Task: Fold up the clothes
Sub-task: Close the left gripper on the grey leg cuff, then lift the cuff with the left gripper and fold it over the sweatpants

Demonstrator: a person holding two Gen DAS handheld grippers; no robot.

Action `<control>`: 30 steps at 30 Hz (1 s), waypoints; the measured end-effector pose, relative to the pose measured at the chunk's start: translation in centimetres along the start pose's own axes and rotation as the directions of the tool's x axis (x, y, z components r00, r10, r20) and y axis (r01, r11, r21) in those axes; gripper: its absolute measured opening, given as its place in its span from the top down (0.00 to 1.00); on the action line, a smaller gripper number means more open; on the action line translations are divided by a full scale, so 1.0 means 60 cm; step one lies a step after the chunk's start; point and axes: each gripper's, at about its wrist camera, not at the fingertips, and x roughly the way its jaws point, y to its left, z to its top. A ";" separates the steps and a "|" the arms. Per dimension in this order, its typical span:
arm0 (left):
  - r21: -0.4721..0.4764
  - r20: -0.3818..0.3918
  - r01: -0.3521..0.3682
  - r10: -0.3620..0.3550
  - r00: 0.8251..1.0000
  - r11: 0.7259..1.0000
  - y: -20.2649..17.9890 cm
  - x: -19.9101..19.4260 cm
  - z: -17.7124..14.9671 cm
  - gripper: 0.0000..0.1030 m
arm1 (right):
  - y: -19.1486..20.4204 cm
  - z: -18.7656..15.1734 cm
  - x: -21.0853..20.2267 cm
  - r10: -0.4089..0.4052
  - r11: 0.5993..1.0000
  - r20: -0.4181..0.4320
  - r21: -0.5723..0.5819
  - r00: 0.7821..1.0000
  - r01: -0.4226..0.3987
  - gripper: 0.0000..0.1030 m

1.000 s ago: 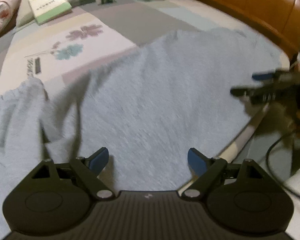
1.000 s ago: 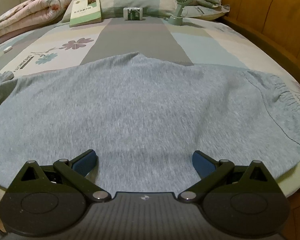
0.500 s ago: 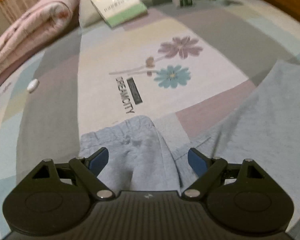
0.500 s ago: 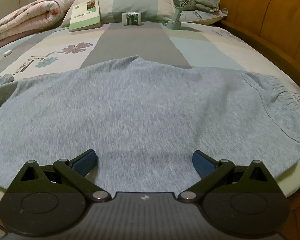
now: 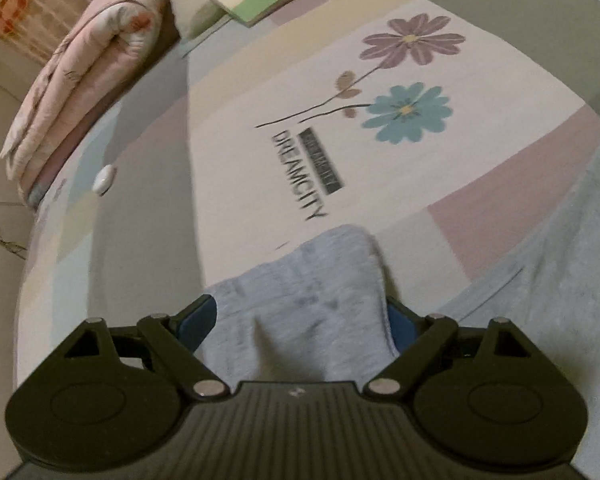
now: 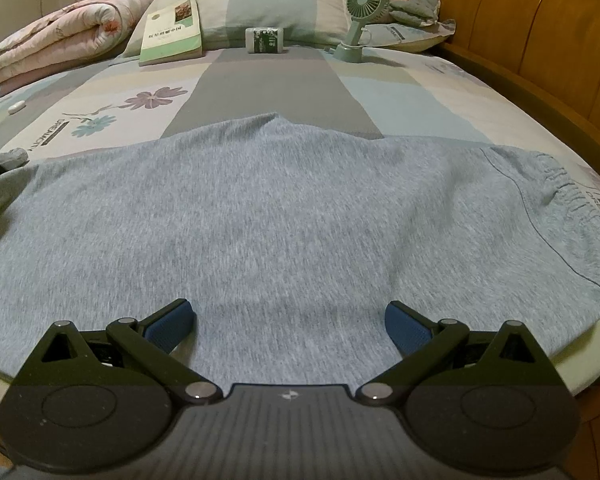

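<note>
Two grippers are in play over one grey garment, and only the left has moved. The left gripper (image 5: 300,320) now has the narrow end of the grey trousers (image 6: 260,220) lying between its spread blue pads (image 5: 198,320); the cloth fills most of the gap, but I cannot tell whether either pad touches it, and nothing is pinched. A second ago this camera looked across the broad middle of the garment toward the wooden bed frame; half a second ago the narrow cuffed end had come into sight just beyond the fingertips; now that end sits right between them. My reading is that the hand has lined up on the leg end for a first grasp, so folding proper has not begun.

The right gripper (image 6: 292,320) hovers above the near edge of the trousers with its fingers wide apart and empty, and its view is the same as in both earlier frames. The garment lies flat across the near part of the bed (image 6: 268,80), its elastic waistband (image 6: 560,184) at the right.

Farther off, a small white object (image 5: 105,179) rests on the sheet at left; beyond it lie a rolled pink quilt (image 5: 84,72), a green book (image 6: 172,28) leaning on the pillow (image 6: 260,4), a small box (image 6: 265,40) and a green desk fan (image 6: 360,16).
</note>
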 end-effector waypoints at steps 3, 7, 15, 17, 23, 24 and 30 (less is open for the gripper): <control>-0.013 0.007 -0.022 0.022 1.000 1.000 0.020 -0.011 -0.012 0.14 | 0.001 0.000 -0.002 -0.002 1.000 0.000 0.001 1.000 0.002 0.00; -0.034 0.000 -0.037 0.037 0.999 0.999 0.041 -0.019 -0.026 0.14 | 0.002 0.007 -0.004 -0.008 1.000 -0.021 -0.001 1.000 0.008 0.00; -0.020 -0.026 -0.005 0.004 1.000 1.000 0.003 0.010 -0.006 0.14 | 0.007 0.008 -0.006 -0.022 1.000 -0.029 0.004 0.999 0.022 0.00; 0.004 -0.041 -0.016 0.016 0.999 1.000 -0.012 0.022 0.001 0.14 | 0.008 0.007 -0.007 -0.022 1.000 -0.029 0.003 0.999 0.022 0.00; 0.068 -0.037 -0.087 0.090 0.995 0.994 -0.007 0.009 -0.011 0.14 | 0.006 0.005 -0.008 -0.020 1.000 -0.025 0.004 0.999 0.021 0.00; 0.075 -0.034 -0.096 0.098 0.995 0.993 -0.001 0.004 -0.016 0.14 | 0.006 0.005 -0.008 -0.020 1.000 -0.023 0.005 1.000 0.020 0.00; 0.065 -0.028 -0.137 0.139 0.990 0.988 0.041 -0.030 -0.052 0.14 | 0.006 0.002 -0.010 -0.019 1.000 -0.016 0.011 1.000 0.019 0.00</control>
